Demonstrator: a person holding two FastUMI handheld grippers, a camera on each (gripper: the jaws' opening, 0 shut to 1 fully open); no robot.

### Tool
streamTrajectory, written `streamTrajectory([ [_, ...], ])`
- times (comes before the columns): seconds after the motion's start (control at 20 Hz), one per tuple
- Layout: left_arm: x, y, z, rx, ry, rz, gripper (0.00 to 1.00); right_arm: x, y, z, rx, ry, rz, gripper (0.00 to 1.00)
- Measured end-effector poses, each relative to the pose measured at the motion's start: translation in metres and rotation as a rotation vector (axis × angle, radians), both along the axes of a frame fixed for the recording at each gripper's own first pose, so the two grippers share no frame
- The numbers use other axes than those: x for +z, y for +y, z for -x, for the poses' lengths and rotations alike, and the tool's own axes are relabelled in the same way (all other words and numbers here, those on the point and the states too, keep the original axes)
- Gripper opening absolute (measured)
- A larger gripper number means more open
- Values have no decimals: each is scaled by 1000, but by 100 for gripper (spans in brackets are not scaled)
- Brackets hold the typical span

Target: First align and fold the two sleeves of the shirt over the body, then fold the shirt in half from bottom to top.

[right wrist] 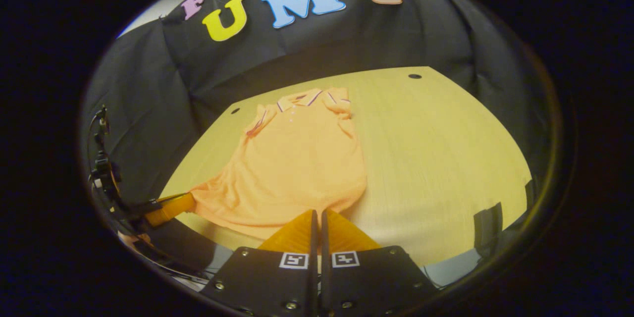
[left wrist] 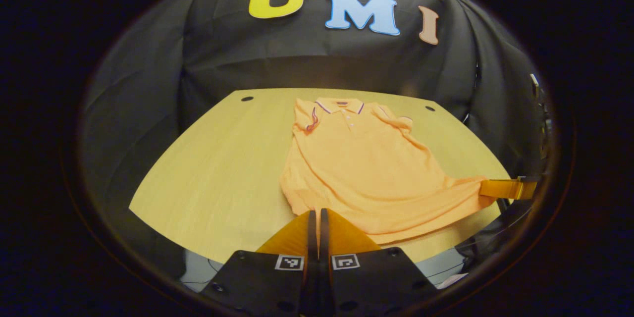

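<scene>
The shirt [left wrist: 356,168] lay on the counter [left wrist: 218,168], collar far, sleeves folded in. The left gripper [left wrist: 318,215] and the right gripper [right wrist: 318,215] each pinched a corner of its near hem

Left claw [left wrist: 317,214] and right claw [right wrist: 317,214], both clamped closed, low.

Dim warm light, soft shadows, strong fisheye bending at edges, slight softness

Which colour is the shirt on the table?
Orange shirt, dark collar trim; best in left gripper view.
</scene>
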State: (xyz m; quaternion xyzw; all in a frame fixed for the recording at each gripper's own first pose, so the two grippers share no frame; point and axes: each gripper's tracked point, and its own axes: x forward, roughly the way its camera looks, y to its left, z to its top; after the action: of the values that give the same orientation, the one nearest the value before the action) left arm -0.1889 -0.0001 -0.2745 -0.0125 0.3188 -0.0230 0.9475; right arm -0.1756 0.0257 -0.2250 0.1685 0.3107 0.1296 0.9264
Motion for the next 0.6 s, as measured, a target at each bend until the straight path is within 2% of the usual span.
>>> streamTrajectory([
  [0.4,46,6,-137,-111,-66,68,6,66,-8,-116,-145,-97,5,3],
  [0.6,57,9,-201,-157,-84,84,5,89,2,-174,-170,-137,36,3],
])
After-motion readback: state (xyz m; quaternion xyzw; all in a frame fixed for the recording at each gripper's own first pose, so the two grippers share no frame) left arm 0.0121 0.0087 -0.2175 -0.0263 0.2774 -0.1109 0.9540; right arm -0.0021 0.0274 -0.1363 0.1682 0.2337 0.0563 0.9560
